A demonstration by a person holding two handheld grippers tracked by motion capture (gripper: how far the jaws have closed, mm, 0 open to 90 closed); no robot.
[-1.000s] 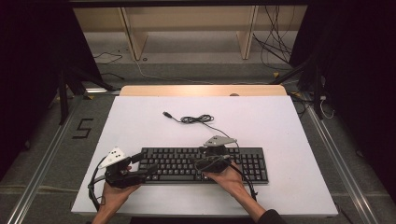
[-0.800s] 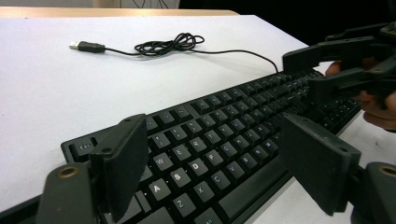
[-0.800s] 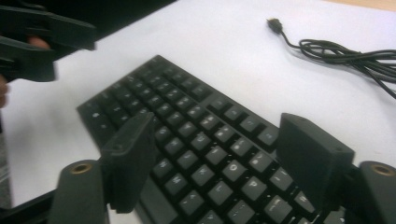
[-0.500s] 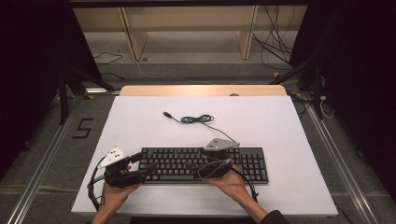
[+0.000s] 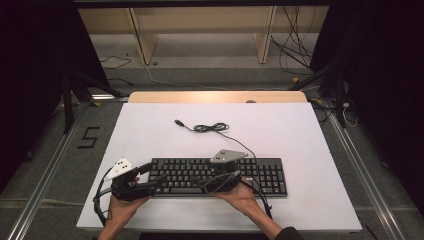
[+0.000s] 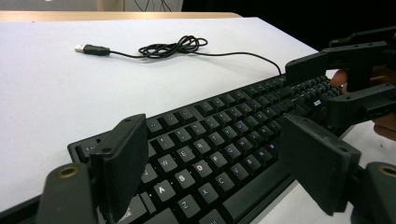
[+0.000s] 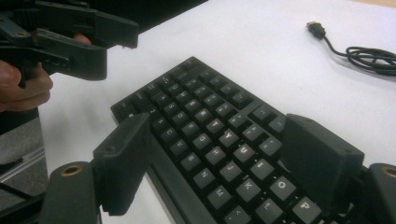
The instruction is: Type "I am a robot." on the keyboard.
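Black plastic keyboard (image 5: 217,176) lies on the white table (image 5: 300,135) near the edge closest to you, its long axis running side to side across your front. Its cable (image 5: 212,128) leaves the far edge of the keyboard and ends in a loose coil with the plug beyond the keyboard, well apart from both hands.

Your left gripper (image 5: 155,180) sits at the keyboard's left end, pointing along the long axis; its jaws stand wide, straddling the left columns of keys in the left gripper view (image 6: 210,163) without pressing on them.

Your right gripper (image 5: 212,184) sits at the near edge of the keyboard, about midway along it, and points toward the left end; its jaws have just been opening and stand wide, with keys showing between them in the right gripper view (image 7: 219,163) but nothing gripped.

Judged from this, the left gripper is the nearer to a keyboard end, the right to the near long edge.
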